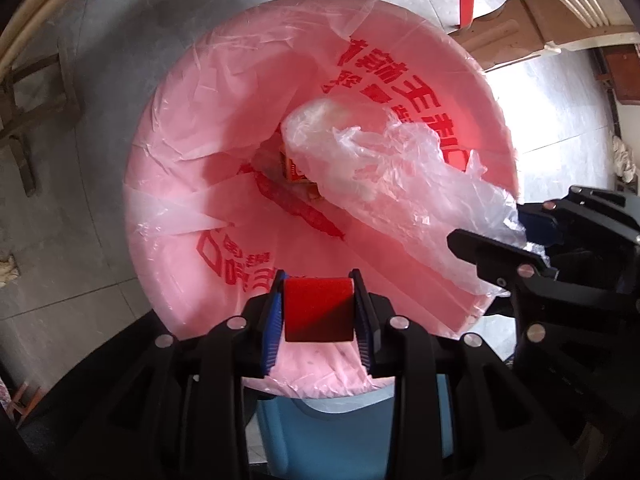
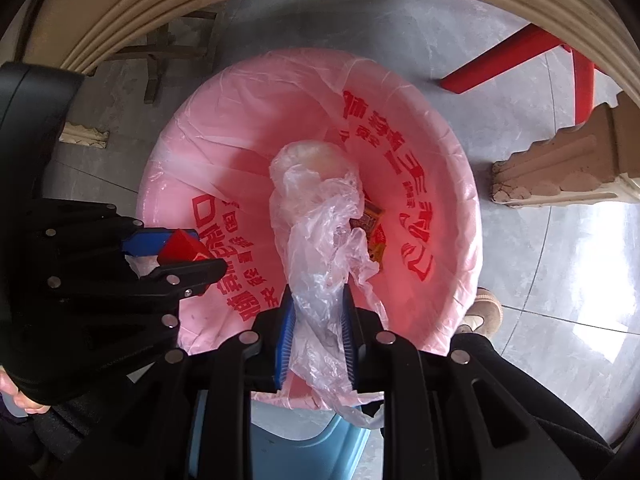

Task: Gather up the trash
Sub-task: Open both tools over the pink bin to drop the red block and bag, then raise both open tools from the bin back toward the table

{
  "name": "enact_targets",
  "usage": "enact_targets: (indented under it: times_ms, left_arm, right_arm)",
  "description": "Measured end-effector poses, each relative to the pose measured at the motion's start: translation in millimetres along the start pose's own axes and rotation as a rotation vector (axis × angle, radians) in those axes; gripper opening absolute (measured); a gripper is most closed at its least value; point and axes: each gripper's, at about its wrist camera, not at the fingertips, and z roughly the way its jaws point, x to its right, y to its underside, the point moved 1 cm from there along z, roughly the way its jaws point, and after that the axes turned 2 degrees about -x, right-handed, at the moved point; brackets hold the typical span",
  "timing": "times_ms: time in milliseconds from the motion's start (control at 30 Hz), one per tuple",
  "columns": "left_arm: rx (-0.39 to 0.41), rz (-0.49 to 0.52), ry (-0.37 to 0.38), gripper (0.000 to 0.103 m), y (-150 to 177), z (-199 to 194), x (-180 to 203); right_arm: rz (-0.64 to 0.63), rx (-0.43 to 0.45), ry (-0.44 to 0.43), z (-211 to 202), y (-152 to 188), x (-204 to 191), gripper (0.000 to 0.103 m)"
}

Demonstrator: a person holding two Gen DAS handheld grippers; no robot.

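A blue bin (image 1: 320, 432) lined with a pink bag (image 1: 224, 92) printed in red fills both views from above. A small red box (image 1: 318, 312) sits between the blue pads of my left gripper (image 1: 318, 280), which is shut on it over the bin's near rim. My right gripper (image 2: 318, 296) is shut on a crumpled clear plastic bag (image 2: 316, 216) that hangs into the bin. An orange wrapper (image 2: 374, 228) lies at the bottom. Each gripper also shows in the other's view: the right gripper (image 1: 508, 228) and the left gripper (image 2: 204, 254).
Red stool legs (image 2: 520, 56) stand on the grey tile floor beyond the bin. A carved tan table foot (image 2: 568, 168) is to the right, under a cream table edge (image 2: 280, 4). A person's shoe (image 2: 484, 312) rests beside the bin.
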Motion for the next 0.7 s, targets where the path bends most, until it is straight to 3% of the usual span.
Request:
enact_targets:
  times_ms: [33, 100, 200, 433, 700]
  left_arm:
    - [0.003, 0.001, -0.007, 0.031, 0.0, -1.2, 0.5]
    - [0.016, 0.008, -0.017, 0.044, 0.1, -4.8, 1.5]
    - [0.039, 0.003, -0.052, 0.052, 0.8, -11.4, 1.4]
    - [0.062, -0.021, -0.042, 0.056, 2.1, -21.0, -1.8]
    - [0.085, -0.008, -0.097, 0.056, 6.1, -36.3, 3.9]
  right_arm:
    - [-0.001, 0.007, 0.003, -0.5, -0.3, 0.3, 0.028]
    - [0.005, 0.030, 0.003, -3.2, -1.5, 3.6, 0.037]
    - [0.025, 0.046, -0.004, -6.9, -3.0, 9.0, 0.049]
    - [0.036, 0.054, -0.014, -10.1, -3.4, 10.9, 0.050]
    - [0.025, 0.072, -0.015, -20.7, -0.1, 8.6, 0.050]
